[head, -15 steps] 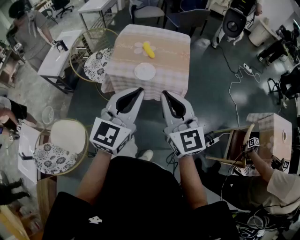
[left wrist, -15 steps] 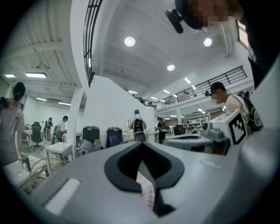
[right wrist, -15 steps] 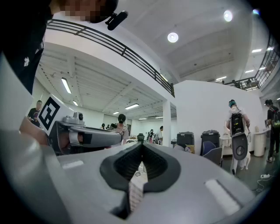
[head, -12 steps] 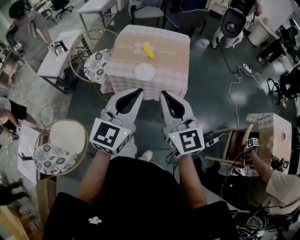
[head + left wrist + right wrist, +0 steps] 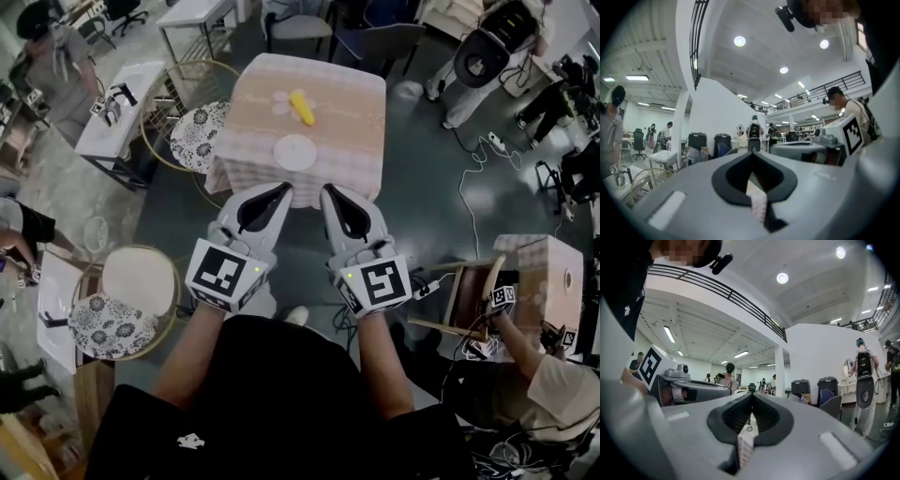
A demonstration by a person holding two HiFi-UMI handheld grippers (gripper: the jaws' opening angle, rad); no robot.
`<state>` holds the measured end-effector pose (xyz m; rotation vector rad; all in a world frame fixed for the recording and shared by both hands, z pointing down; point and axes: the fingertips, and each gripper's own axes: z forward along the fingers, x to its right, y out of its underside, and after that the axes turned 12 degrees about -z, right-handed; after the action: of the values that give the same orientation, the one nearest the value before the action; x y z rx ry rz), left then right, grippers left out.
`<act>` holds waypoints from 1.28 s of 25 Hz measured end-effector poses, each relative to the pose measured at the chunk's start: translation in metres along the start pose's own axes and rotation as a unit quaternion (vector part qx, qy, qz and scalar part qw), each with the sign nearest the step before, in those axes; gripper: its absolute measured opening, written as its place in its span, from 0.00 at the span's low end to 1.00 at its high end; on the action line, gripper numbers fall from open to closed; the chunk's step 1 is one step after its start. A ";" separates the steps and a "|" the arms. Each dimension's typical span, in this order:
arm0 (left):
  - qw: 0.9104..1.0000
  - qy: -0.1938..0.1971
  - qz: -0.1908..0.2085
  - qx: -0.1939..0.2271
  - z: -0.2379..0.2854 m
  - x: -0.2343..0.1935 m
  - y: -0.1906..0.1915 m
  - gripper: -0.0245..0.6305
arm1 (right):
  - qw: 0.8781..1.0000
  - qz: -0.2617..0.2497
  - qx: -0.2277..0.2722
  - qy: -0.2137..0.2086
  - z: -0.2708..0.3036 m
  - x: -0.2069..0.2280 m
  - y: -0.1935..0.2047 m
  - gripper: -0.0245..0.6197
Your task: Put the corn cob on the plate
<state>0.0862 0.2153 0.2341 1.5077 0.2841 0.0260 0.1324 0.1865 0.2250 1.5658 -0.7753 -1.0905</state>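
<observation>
Left tongs [image 5: 280, 187] and right tongs [image 5: 329, 190] are both fully closed with nothing between the jaws. They are held level, side by side in front of the person, tips toward the desk [image 5: 352, 122] and touching nothing on it. The desk has a pink checked cloth. The yellow corn cob [image 5: 301, 106] lies at an angle on the far half of the desk, beside or partly on what looks like a pale flower-shaped mat [image 5: 279, 101]; too small to be sure. The round white plate [image 5: 295, 150] sits on the near half, apart from the cob, between it and the tongs. A patterned cushion chair [image 5: 199, 136] stands just beside the desk's left side. Several people stand around the room.
</observation>
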 end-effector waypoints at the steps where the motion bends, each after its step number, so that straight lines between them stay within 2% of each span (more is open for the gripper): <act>1: 1.000 0.001 -0.001 -0.002 0.002 -0.005 -0.001 0.04 | 1.000 0.000 0.000 0.001 0.005 0.001 0.000 0.04; 17: 1.000 0.025 0.000 -0.004 0.026 -0.074 -0.018 0.04 | 1.000 -0.004 -0.015 0.018 0.080 0.011 0.005 0.04; 21: 0.999 0.030 -0.020 -0.007 0.028 -0.088 -0.024 0.04 | 0.999 -0.006 -0.019 0.025 0.095 0.009 0.004 0.04; 29: 0.998 0.061 -0.012 -0.004 0.030 -0.111 -0.021 0.04 | 0.998 -0.017 -0.025 0.048 0.113 0.003 0.008 0.04; 32: 0.998 0.059 -0.026 -0.001 0.029 -0.120 -0.020 0.04 | 0.998 -0.018 -0.029 0.051 0.117 0.000 0.009 0.04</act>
<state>-0.0270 0.1626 0.2354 1.4994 0.4164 0.0739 0.0252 0.1399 0.2267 1.5789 -0.6439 -1.0423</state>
